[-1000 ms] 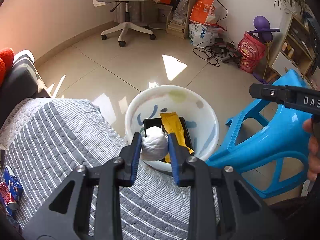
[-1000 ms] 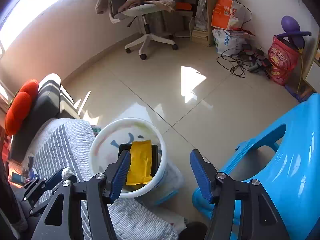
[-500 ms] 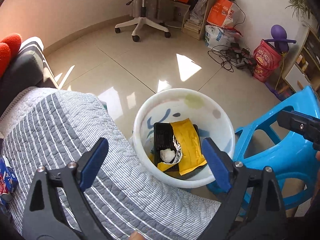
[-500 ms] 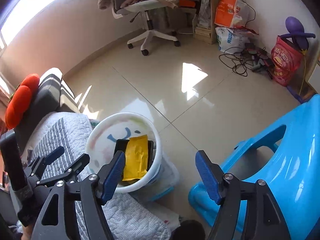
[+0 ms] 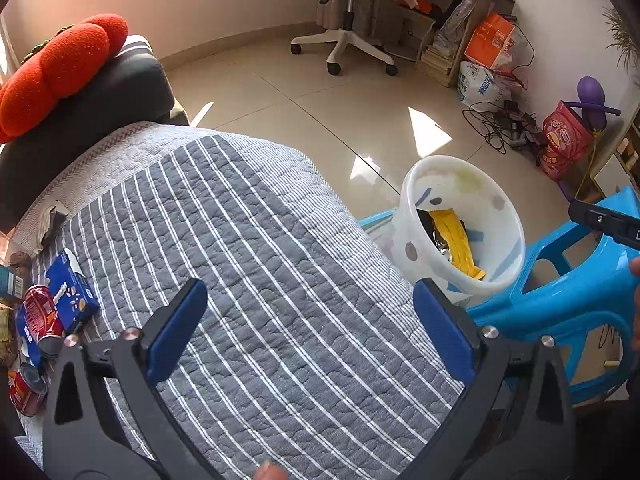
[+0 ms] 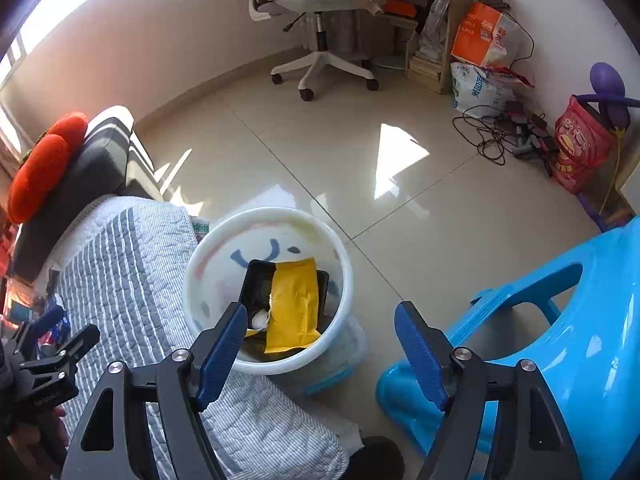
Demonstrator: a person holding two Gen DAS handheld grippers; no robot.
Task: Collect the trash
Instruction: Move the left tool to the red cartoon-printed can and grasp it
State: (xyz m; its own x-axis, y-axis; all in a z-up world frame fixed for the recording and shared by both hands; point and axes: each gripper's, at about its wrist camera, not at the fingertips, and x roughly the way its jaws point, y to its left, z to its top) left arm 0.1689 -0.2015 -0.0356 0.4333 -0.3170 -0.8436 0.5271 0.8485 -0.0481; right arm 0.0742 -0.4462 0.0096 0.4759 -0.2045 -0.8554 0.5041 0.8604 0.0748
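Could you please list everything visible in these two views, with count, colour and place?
bin: one, white, on the floor beside the bed
wrapper: one, yellow, in the bin
tray: one, black, in the bin
wad: one, white, in the bin
quilt: one, grey striped, on the bed
cans: several, red, at the quilt's left edge
box: one, blue, beside the cans
stool: one, blue, right of the bin
cushion: one, red, far left
chair: one, white, at the desk
left gripper: open, empty
right gripper: open, empty

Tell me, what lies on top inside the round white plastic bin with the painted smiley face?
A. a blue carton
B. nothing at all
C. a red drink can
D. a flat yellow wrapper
D: the right wrist view shows a flat yellow wrapper lying over a black tray inside the white bin.
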